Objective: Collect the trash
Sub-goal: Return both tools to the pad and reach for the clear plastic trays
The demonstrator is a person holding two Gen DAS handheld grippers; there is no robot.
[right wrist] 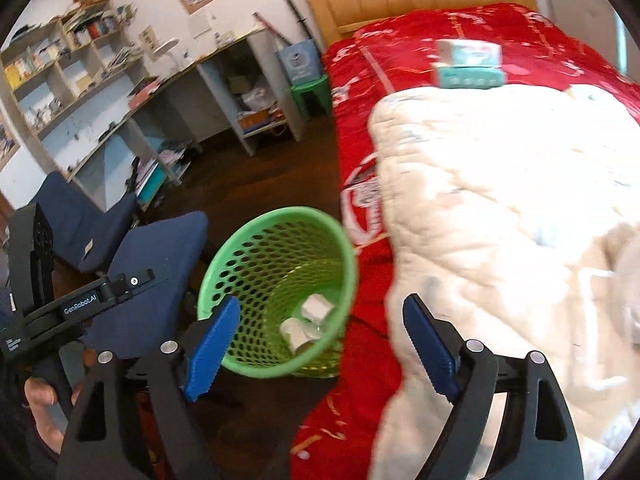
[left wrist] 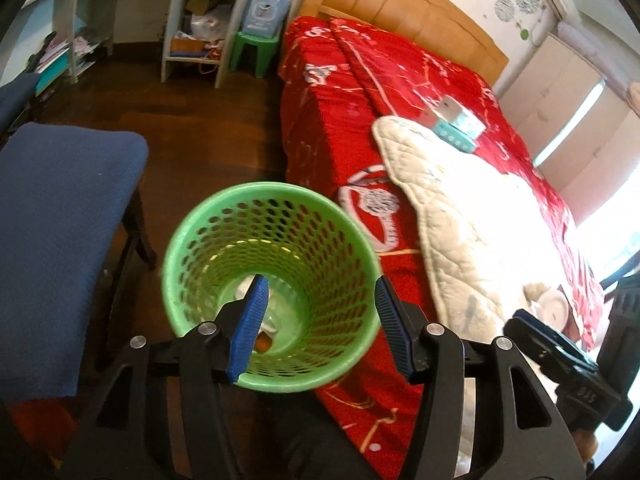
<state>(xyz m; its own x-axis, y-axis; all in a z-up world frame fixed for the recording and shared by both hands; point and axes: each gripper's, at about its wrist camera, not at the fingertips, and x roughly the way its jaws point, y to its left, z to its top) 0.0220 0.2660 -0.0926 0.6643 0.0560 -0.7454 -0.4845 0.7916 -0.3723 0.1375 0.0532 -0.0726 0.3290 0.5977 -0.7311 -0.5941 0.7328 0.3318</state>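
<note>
Now, going left to right: at nine o'clock in my left view sits a blue chair point(left wrist: 60, 216) on a dark wood floor point(left wrist: 208, 128), and just right of it, at six o'clock, the green bin point(left wrist: 224, 216) stands upright on that floor against the side of the bed point(left wrist: 340, 112). My left gripper point(left wrist: 320, 324) hangs over the bin's mouth with jaws apart and nothing between the pads. I'd judge the bin light, thin and springy, its perforated wall likely to flex, so the rolled rim is the place to pinch if it needs shifting. Inside, my right view shows scraps point(right wrist: 304, 320) at the bottom, white crumpled bits that look like paper or small cartons: light, soft, easy to crush, best nipped across a fold. My right gripper point(right wrist: 320, 344) has its jaws spread wide and empty, one finger over the bin's near rim, the other over the quilt point(right wrist: 500, 208). The quilt is soft and loose and would bunch up if a pad snagged it. At one o'clock two teal boxes point(right wrist: 468, 64) lie stacked on the red cover; they look stiff and light, but I cannot tell whether they are trash. Round the room, cluttered shelves point(right wrist: 72, 64) and a desk line the wall at ten o'clock, with a green stool point(right wrist: 310, 96) beside the headboard at twelve.
</note>
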